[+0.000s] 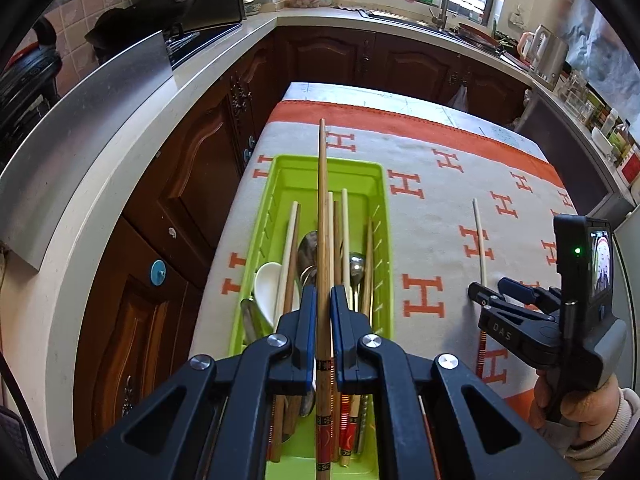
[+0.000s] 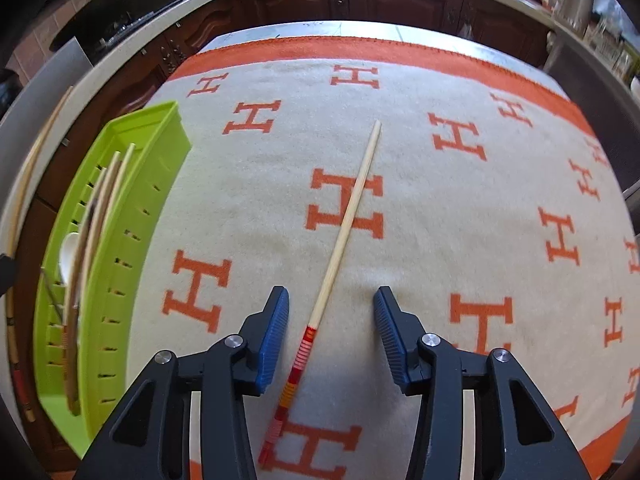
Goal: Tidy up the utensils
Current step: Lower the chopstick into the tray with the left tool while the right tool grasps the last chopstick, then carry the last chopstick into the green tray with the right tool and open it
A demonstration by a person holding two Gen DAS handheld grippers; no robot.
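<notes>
My left gripper [image 1: 320, 300] is shut on a brown wooden chopstick [image 1: 322, 216] with a red patterned handle, held above the lime green utensil tray [image 1: 378, 184]. The tray holds several chopsticks, metal spoons [image 1: 356, 266] and a white spoon [image 1: 267, 284]. In the right wrist view my right gripper [image 2: 331, 300] is open, its blue pads either side of a pale chopstick [image 2: 352, 208] with a red and orange banded handle that lies on the cloth. Neither pad touches it. The same right gripper [image 1: 496, 290] and pale chopstick [image 1: 480, 240] show at the right of the left wrist view.
The table wears a grey cloth [image 2: 460, 208] with orange H marks and an orange border. The green tray [image 2: 120, 216] sits at its left edge. Dark wooden cabinets [image 1: 200, 160], a stove and a sink counter [image 1: 400, 20] surround the table. A hand [image 1: 576, 404] holds the right gripper.
</notes>
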